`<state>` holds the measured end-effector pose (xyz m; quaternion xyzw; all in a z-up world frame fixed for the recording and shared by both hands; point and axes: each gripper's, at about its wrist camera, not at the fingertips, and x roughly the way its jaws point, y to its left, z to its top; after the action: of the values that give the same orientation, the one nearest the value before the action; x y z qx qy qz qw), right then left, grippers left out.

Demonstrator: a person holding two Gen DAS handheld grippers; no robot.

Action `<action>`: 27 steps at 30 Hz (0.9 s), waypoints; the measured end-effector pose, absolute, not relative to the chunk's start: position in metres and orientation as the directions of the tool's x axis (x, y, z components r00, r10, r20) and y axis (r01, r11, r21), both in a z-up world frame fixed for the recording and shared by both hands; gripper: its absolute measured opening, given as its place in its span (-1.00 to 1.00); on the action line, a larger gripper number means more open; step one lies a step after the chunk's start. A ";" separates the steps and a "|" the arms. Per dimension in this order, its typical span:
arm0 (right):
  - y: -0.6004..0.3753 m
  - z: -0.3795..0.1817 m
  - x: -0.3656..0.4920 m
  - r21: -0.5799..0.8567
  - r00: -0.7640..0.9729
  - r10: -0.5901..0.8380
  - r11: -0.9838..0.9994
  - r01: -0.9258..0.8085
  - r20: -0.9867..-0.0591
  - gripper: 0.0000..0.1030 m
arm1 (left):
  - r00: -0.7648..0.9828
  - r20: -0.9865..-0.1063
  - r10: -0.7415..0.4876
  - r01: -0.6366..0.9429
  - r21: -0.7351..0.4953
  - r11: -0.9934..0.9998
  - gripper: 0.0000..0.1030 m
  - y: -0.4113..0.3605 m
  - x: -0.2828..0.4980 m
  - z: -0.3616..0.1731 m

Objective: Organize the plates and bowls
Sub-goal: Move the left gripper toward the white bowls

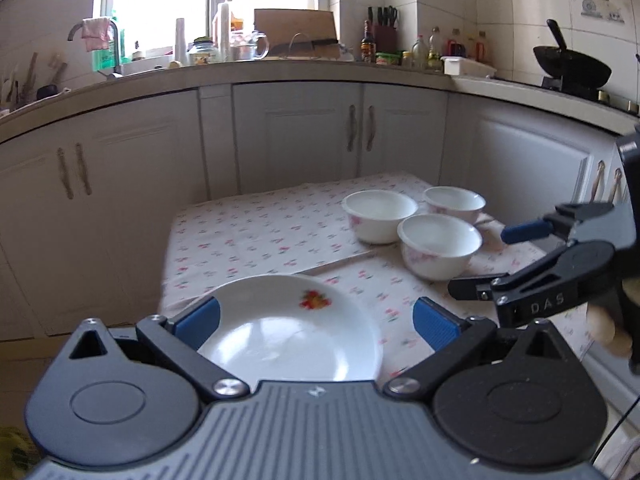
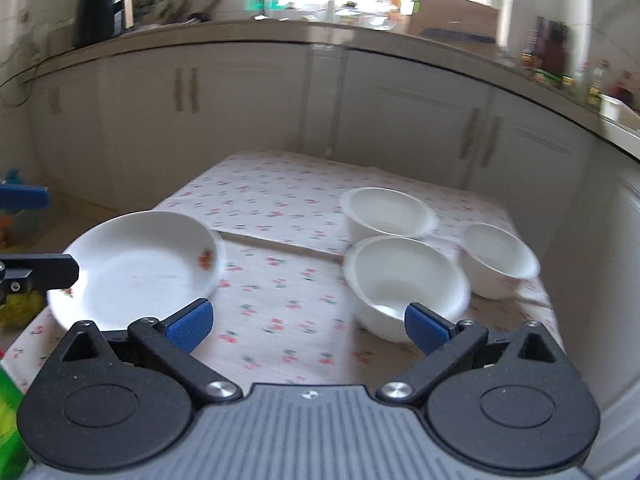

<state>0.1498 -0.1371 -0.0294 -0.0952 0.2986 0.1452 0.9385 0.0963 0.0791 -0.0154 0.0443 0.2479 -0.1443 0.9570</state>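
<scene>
On the small table with the cherry-print cloth [image 1: 256, 232], seen from the left wrist, a shallow white ceramic plate with a red flower motif [image 1: 292, 332] sits at the near edge. The left gripper [image 1: 316, 320] hovers over it, jaws spread wide and gripping nothing; the plate lies between the blue pads without touching them. Three white ceramic bowls with faint pink flowers [image 1: 438, 246] cluster at the far right, all empty, rims almost touching. The right gripper [image 1: 504, 256] reaches in from the right, just beside the nearest bowl.

From the right wrist, slightly blurred, the right gripper [image 2: 308, 322] stands fully open and empty above bare cloth, between the plate [image 2: 136, 268] and the nearest bowl [image 2: 404, 284]. The plate holds nothing.

Glazed ceramic like this looks stiff, smooth, slippery and breakable. I would pinch each piece across its rim, one pad inside and one outside, and set it down gently when stacking.
</scene>
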 end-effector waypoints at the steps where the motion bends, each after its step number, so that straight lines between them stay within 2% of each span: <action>1: -0.146 -0.031 0.148 -0.085 0.786 0.208 0.946 -0.314 -0.583 1.00 | 0.834 -0.485 -0.263 0.304 0.005 0.953 0.99 0.072 0.099 -0.017; 10: -0.198 -0.047 0.157 -0.069 0.796 0.163 0.966 -0.249 -0.584 1.00 | 0.788 -0.534 -0.306 0.355 -0.012 0.935 0.99 0.004 0.140 -0.023; 18: -0.206 -0.060 0.183 -0.078 0.764 0.210 0.944 -0.322 -0.610 1.00 | 0.751 -0.588 -0.301 0.401 0.043 0.915 0.97 -0.039 0.193 -0.029; 27: -0.202 -0.075 0.208 -0.104 0.760 0.201 0.937 -0.333 -0.619 1.00 | 0.685 -0.645 -0.339 0.451 0.009 0.893 0.93 -0.069 0.251 -0.046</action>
<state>0.2084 -0.2023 -0.0755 -0.1044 0.3158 0.1431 0.9321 0.2512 -0.0688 -0.0459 0.0835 0.3332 -0.2161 0.9140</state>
